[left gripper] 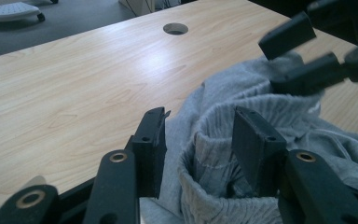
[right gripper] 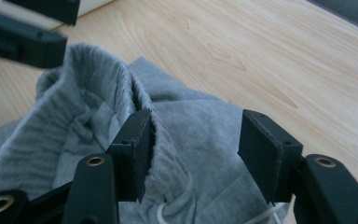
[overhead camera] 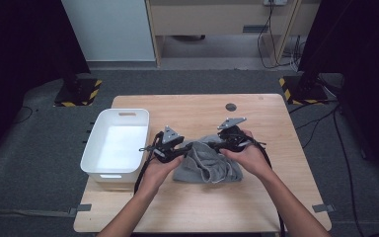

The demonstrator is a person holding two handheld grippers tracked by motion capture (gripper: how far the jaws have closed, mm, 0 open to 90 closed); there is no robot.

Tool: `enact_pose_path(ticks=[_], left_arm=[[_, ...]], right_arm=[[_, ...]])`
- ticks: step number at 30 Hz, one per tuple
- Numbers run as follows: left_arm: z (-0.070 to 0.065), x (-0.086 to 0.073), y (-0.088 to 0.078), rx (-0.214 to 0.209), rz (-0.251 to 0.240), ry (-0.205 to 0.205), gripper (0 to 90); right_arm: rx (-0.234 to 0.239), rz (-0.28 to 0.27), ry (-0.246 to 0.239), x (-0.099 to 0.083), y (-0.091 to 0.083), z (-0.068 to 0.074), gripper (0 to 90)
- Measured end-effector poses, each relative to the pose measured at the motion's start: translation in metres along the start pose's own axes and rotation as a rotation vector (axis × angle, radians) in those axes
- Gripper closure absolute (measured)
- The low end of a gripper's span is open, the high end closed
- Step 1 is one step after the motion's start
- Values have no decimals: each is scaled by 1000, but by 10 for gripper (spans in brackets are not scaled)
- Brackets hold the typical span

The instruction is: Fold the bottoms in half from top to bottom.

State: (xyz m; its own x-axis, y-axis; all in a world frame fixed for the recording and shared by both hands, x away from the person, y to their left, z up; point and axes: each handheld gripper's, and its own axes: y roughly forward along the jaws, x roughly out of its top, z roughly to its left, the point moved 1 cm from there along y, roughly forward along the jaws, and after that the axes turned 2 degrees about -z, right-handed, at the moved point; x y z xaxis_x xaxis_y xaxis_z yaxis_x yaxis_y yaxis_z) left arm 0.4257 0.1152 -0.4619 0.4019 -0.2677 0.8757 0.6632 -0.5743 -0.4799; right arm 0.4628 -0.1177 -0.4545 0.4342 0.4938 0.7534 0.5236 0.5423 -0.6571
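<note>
A grey knit garment (overhead camera: 207, 165) with a ribbed waistband lies bunched on the middle of the wooden table (overhead camera: 197, 207). My left gripper (overhead camera: 185, 148) is at its upper left edge and my right gripper (overhead camera: 216, 144) at its upper right. In the left gripper view the jaws of the left gripper (left gripper: 203, 135) stand apart astride the waistband (left gripper: 214, 121), the right-hand one inside its opening, with no pinch. In the right gripper view the right gripper (right gripper: 193, 135) is open too, its left-hand jaw tucked against the waistband rim (right gripper: 142, 95), with flat cloth (right gripper: 200, 116) below the gap.
A white plastic bin (overhead camera: 116, 143), nothing visible inside, stands on the table's left part, close to my left hand. A round cable hole (overhead camera: 231, 106) sits near the table's far edge. A white drawstring (right gripper: 261, 217) trails from the garment.
</note>
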Motion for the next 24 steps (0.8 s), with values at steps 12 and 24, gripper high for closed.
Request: enact_pose_path(ticks=[12, 24], left_arm=[[1, 4, 7, -8, -3, -9, 545], [4, 5, 16, -32, 7, -26, 561]], right_arm=[[14, 3, 1, -10, -3, 3, 499], [61, 8, -19, -12, -2, 10, 585]])
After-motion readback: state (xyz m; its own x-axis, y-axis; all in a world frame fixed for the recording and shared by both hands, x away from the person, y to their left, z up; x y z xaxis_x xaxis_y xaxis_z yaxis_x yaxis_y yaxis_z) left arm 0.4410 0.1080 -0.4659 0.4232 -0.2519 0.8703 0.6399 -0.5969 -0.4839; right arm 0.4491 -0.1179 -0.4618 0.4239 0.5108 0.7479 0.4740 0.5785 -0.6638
